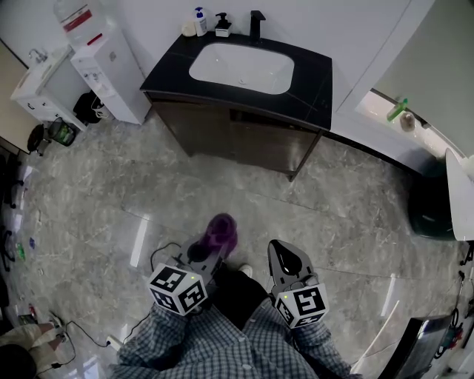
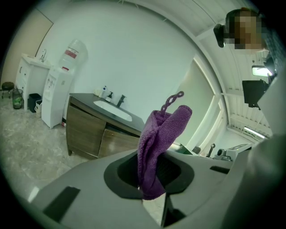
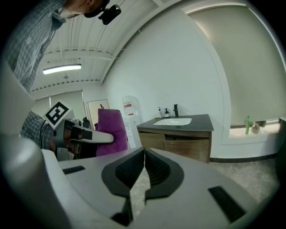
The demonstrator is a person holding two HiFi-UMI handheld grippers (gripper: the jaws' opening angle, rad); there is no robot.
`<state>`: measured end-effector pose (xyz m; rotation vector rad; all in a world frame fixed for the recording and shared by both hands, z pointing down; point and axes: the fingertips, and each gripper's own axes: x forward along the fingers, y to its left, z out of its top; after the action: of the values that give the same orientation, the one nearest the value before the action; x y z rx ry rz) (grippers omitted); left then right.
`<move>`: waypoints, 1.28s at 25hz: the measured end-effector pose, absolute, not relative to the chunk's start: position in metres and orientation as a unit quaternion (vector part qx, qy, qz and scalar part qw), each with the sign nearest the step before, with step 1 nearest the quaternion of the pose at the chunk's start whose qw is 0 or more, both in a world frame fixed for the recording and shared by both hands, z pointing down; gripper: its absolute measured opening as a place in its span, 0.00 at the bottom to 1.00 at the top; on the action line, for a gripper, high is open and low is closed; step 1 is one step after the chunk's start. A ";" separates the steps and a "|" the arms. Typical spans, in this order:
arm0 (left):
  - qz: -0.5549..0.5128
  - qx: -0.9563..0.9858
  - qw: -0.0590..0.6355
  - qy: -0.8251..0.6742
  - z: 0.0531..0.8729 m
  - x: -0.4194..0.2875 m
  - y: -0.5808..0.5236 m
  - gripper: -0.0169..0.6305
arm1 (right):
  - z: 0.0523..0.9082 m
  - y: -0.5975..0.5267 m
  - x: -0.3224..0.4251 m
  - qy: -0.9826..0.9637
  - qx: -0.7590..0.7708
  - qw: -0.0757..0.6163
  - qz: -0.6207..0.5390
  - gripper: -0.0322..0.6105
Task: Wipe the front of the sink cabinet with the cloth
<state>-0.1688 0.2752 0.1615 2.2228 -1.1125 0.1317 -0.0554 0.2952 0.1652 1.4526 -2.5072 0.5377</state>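
Well short of sink cabinet (image 1: 244, 137) | left gripper (image 2: 149, 179) grips cloth (image 2: 158, 143) (purple) | right gripper (image 3: 142, 167) clenched, empty

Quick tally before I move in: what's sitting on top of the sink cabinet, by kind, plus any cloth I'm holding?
Bottles: 2, one white, one dark
Tap: 1
Cloth: 1, purple, in the left gripper
Total: 4
A pale blob by the bottles is too small to identify, so it is not counted.

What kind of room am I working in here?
Probably a washroom or office utility corner: a sink cabinet with soap bottles by its faucet, and a water dispenser beside it.
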 end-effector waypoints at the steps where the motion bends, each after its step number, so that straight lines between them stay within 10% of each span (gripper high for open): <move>1: 0.049 0.845 0.322 -0.424 0.163 -0.167 0.278 0.13 | 0.166 0.298 -0.052 -0.848 0.489 0.099 0.180 0.08; 32: 0.104 0.862 0.324 -0.375 0.230 -0.147 0.056 0.13 | 0.211 0.126 -0.039 -0.807 0.533 0.132 0.220 0.08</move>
<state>-0.1465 0.0564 0.2297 2.2611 -0.9847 0.2734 -0.0390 0.1255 0.2106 1.5451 -2.3404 0.6369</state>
